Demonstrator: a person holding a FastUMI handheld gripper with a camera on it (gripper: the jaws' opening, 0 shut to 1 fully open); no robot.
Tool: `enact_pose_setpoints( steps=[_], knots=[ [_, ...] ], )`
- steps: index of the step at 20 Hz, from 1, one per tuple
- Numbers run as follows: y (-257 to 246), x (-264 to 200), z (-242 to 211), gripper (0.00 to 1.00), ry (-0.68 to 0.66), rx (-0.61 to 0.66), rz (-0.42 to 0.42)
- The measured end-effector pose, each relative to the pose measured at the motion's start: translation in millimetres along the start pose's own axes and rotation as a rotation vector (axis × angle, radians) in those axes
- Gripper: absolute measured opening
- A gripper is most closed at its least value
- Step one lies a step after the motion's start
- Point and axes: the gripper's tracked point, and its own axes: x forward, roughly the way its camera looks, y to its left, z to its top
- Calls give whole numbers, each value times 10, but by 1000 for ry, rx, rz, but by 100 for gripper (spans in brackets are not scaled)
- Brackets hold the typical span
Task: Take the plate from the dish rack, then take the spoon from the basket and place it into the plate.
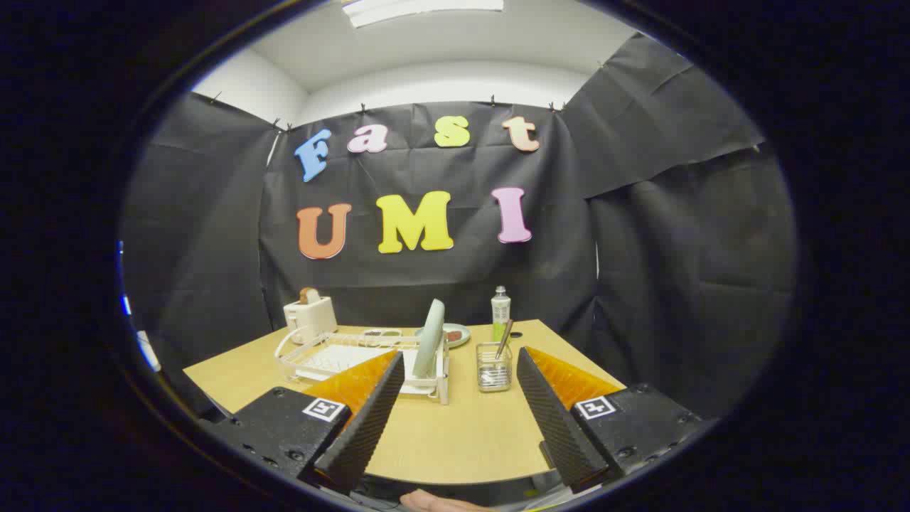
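Plate (pixel 430 338) stands on edge in the white wire dish rack (pixel 334 359), at its right end, upright and edge-on to the jaws. Looks rigid, glazed, likely slick and breakable; best taken by the exposed upper rim, pinched across its thickness. Spoon (pixel 504 340) leans in the small clear basket (pixel 493 368) just right of the rack. Gripper (pixel 455 398) jaws wide open, empty, well short of both above the counter (pixel 455 434). Toaster (pixel 311 316), bottle (pixel 500 309) beyond.

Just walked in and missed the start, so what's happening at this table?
A person holds a tool over the near edge of the table, fingers open and empty. Beyond them, the plate stands upright in the dish rack. The spoon leans in the basket beside it. Nothing is picked up yet.
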Motion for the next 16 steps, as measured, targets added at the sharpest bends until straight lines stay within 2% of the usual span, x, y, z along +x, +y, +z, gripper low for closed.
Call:
enact_pose_setpoints(
  steps=[13,16],
  knots=[
    [-182,150,-83,100,8,-12,-47],
    [-185,280,-84,100,16,-17,-32]
  ],
)
